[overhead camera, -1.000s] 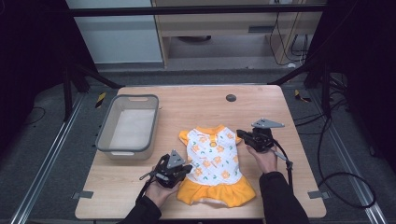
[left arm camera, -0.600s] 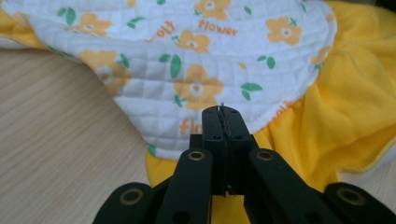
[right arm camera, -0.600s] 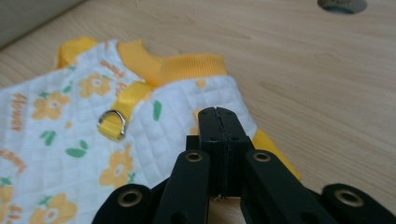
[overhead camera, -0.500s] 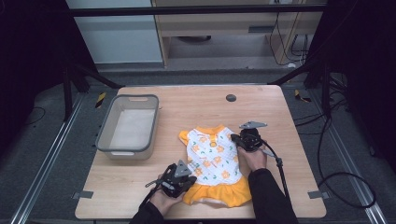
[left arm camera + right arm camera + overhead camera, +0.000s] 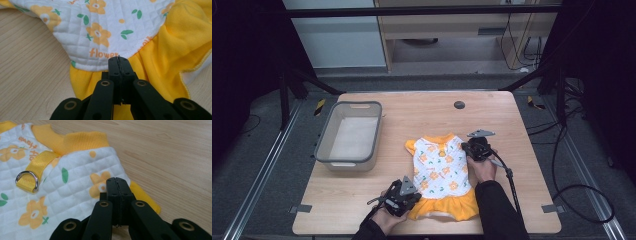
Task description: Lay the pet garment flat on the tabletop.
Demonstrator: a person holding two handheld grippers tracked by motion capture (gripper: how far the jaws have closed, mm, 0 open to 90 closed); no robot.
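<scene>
We pinch the white quilted flower-print dress with yellow skirt [image 5: 439, 172] on the wooden bench [image 5: 512, 120], left gripper [image 5: 118, 60] clamping its seven-o'clock seam, right gripper [image 5: 117, 182] its three-o'clock sleeve

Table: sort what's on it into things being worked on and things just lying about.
In the job:
- pet dress
- left gripper, shut at the dress's waist seam
- right gripper, shut at its sleeve

Lying about:
- grey bin
- round black disc
</scene>
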